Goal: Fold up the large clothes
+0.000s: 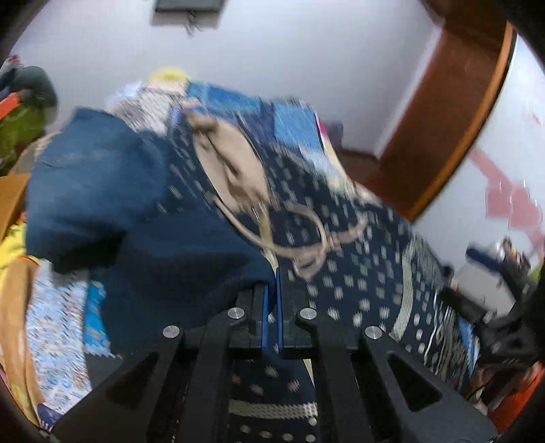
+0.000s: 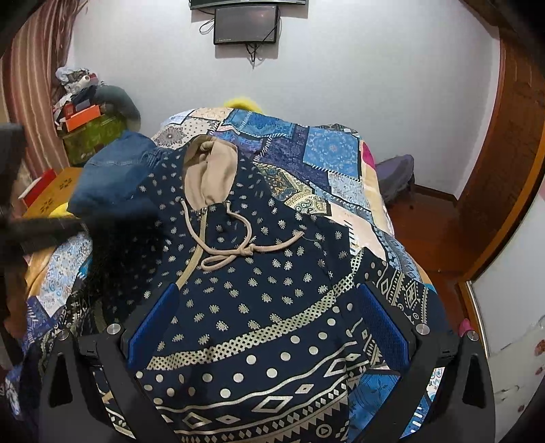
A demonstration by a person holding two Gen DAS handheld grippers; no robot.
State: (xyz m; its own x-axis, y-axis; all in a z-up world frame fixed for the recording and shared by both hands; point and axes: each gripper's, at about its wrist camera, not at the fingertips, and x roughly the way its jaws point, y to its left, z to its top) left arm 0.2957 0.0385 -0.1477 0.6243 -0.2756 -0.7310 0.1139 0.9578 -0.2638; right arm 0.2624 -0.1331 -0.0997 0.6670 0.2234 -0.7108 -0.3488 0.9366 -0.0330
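Right wrist view: right gripper (image 2: 269, 323) stands spread wide, pinching nothing, its blue pads (image 2: 155, 323) flanking the navy patterned hoodie (image 2: 272, 306), which lies flat on the patchwork bedspread (image 2: 323, 153). Beige drawstring (image 2: 231, 252) is knotted below the beige-lined hood (image 2: 211, 173). Left wrist view, blurred: left gripper (image 1: 272, 283) has its pads pressed together on a dark blue fold of the hoodie's sleeve (image 1: 119, 191), lifted over the body. Beyond, a monitor (image 2: 245, 24) hangs on the wall.

One patterned navy hoodie (image 2: 259, 306), one patchwork bedspread (image 2: 306, 150), two tongs (image 1: 271, 283) (image 2: 269, 323), one wall screen (image 2: 246, 24).
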